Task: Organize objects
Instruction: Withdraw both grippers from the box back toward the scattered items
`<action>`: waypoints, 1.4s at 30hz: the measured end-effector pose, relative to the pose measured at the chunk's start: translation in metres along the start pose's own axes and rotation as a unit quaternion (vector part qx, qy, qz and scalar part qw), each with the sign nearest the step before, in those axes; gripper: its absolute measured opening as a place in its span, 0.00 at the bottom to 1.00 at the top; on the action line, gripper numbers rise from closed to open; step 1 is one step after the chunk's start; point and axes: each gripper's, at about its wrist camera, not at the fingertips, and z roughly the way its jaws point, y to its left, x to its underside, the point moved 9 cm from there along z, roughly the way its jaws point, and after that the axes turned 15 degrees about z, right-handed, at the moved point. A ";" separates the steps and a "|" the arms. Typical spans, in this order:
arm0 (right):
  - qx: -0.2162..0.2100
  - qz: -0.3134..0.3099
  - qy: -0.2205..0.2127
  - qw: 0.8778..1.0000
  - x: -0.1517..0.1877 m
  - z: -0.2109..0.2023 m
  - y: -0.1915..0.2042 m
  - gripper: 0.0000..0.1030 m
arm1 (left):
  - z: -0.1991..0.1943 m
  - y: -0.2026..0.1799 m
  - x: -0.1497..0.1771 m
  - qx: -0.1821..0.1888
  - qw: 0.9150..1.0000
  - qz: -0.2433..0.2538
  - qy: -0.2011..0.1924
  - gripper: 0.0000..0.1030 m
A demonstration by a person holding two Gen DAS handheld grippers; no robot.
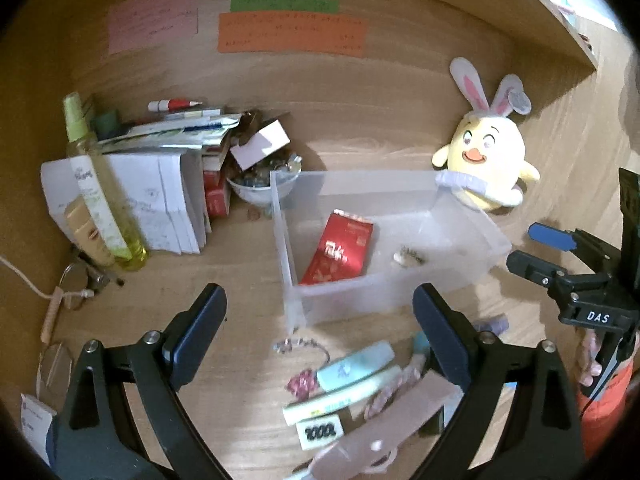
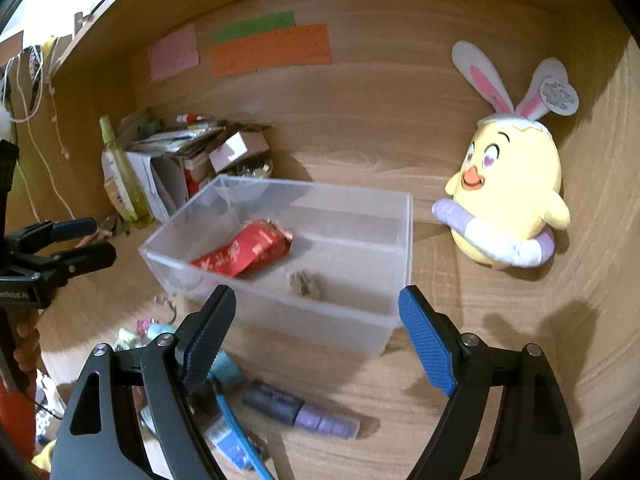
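Clear plastic box [image 1: 472, 236] stands in the middle of the wooden tabletop [image 1: 360, 148], open at the top; inside it, toward 9 o'clock in the left wrist view, a red packet [image 1: 340, 252] leans against the wall, and near the middle of the floor lies a small brownish thing [image 1: 408, 257], too blurred to name; the right wrist view shows the same box [image 2: 404, 240] with the packet [image 2: 244, 252] at its 9 o'clock side. At 10 o'clock from the box, just beside its corner, a white bowl [image 1: 256, 194] holds a heap of small shiny items; behind it are stacked papers [image 1: 168, 200] and a tall yellow-green bottle [image 1: 100, 184]. A yellow plush chick with rabbit ears [image 1: 486, 156] sits at 2 o'clock from the box, just beside its far corner. At 6 o'clock from the box loose things lie on the tabletop: pale green tubes [image 1: 352, 376] and a purple pen [image 2: 300, 414]. The left claw [image 1: 320, 336] is spread wide and grips nothing; the right claw [image 2: 316, 340] is also spread wide, empty, above the near wall of the box.
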 end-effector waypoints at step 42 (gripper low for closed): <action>0.029 0.017 0.135 0.990 0.094 0.042 -0.026 0.56 | 0.020 -0.048 0.096 0.057 0.995 0.029 0.081 0.68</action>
